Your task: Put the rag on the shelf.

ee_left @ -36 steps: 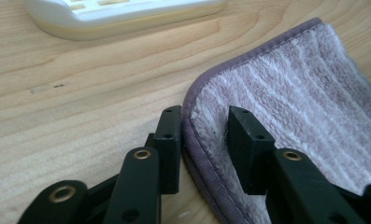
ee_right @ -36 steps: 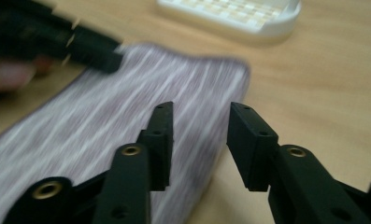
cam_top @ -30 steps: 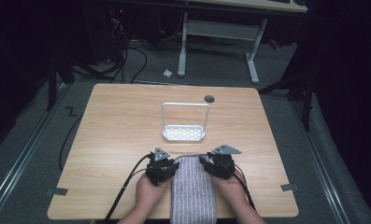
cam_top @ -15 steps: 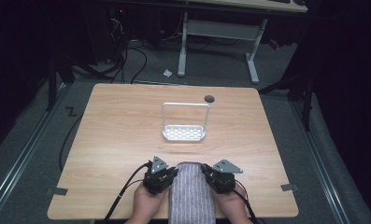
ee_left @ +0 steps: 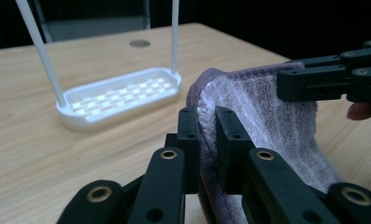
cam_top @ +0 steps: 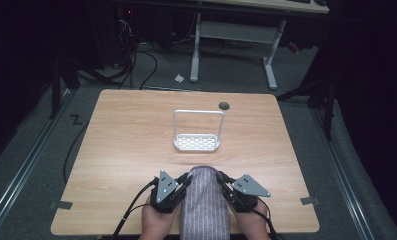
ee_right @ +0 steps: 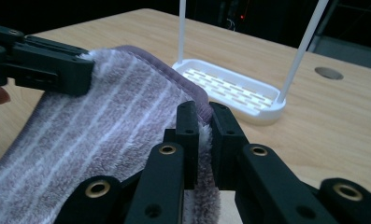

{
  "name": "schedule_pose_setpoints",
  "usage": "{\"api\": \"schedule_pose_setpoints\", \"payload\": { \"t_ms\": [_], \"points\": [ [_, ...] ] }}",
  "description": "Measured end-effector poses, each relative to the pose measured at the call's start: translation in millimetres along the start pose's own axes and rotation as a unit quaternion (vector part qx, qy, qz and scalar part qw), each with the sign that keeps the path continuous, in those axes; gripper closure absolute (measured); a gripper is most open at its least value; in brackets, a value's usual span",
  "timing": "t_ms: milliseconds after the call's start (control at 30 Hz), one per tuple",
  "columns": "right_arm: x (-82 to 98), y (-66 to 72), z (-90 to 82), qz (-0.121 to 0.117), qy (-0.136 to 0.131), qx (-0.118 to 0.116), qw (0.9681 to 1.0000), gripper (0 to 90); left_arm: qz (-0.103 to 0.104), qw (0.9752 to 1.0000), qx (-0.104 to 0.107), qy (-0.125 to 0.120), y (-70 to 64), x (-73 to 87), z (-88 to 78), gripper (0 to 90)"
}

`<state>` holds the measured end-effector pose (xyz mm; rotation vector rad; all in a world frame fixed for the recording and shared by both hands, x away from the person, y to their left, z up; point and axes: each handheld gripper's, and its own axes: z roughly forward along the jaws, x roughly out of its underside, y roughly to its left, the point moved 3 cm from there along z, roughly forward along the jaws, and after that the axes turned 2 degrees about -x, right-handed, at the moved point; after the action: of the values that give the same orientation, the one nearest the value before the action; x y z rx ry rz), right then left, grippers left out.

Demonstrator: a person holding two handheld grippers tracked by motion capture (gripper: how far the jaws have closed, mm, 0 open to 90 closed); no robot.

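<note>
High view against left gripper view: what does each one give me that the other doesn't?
High view alone: the whole table, both hands, the floor and the desk frame behind. Left gripper view alone: the left gripper close up, its jaws pinched on the towel's folded edge. Both: the towel held up between the two grippers, the white rack, the round hole in the tabletop.

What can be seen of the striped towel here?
The towel is plush purple-grey terry with pale lengthwise stripes and a darker hemmed edge. It lies at the table's near edge, its far end lifted and curled, short of the white rack. The left gripper and right gripper each pinch a side hem.
</note>
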<state>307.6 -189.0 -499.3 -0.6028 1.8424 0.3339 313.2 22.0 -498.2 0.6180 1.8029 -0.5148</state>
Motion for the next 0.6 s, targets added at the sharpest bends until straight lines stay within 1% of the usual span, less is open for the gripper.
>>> {"api": "schedule_pose_setpoints", "payload": {
  "t_ms": [67, 100, 167, 200, 267, 333, 400, 467, 500, 600],
  "points": [
    [-4.7, -2.4, -2.3, 0.007, -0.012, -0.002, 0.9999, 83.6, 0.003, 1.0, -0.001, -0.008, -1.0, -3.8, -2.0, 81.6],
    [-7.9, -3.1, -3.5, 0.002, -0.017, 0.0, 0.9999, 83.6, 0.005, 0.9999, 0.0, -0.009, -1.3, -4.9, -2.2, 81.6],
    [-12.6, -3.7, -5.4, 0.004, -0.025, 0.003, 0.9997, 83.6, 0.009, 0.9999, -0.001, -0.014, -1.1, -8.8, -3.7, 81.6],
    [-15.5, -3.9, -6.6, 0.003, -0.031, 0.005, 0.9995, 83.6, 0.007, 0.9998, -0.001, -0.019, -0.7, -11.5, -5.0, 81.6],
    [-21.9, -4.0, -8.6, 0.001, -0.039, 0.006, 0.9992, 83.6, -0.003, 0.9997, 0.005, -0.025, 0.0, -18.6, -8.4, 81.6],
    [-29.6, -4.6, -9.8, 0.0, -0.047, 0.008, 0.9989, 83.6, -0.001, 0.9993, 0.006, -0.036, -1.4, -26.4, -12.8, 81.6],
    [-37.3, -5.0, -12.1, 0.005, -0.056, 0.006, 0.9984, 83.6, -0.007, 0.9989, 0.012, -0.045, -1.7, -35.8, -16.0, 81.7],
    [-44.1, -5.1, -14.6, -0.002, -0.064, 0.008, 0.9979, 83.6, -0.003, 0.9984, 0.01, -0.055, -1.7, -43.1, -17.7, 81.7],
    [-47.9, -5.6, -16.0, 0.0, -0.069, 0.007, 0.9976, 83.6, 0.001, 0.9982, 0.008, -0.059, -1.4, -47.2, -18.2, 81.7],
    [-59.1, -7.9, -18.6, 0.004, -0.083, 0.006, 0.9966, 83.6, 0.0, 0.9977, 0.009, -0.068, 0.3, -59.2, -17.8, 81.7]
  ]
}}
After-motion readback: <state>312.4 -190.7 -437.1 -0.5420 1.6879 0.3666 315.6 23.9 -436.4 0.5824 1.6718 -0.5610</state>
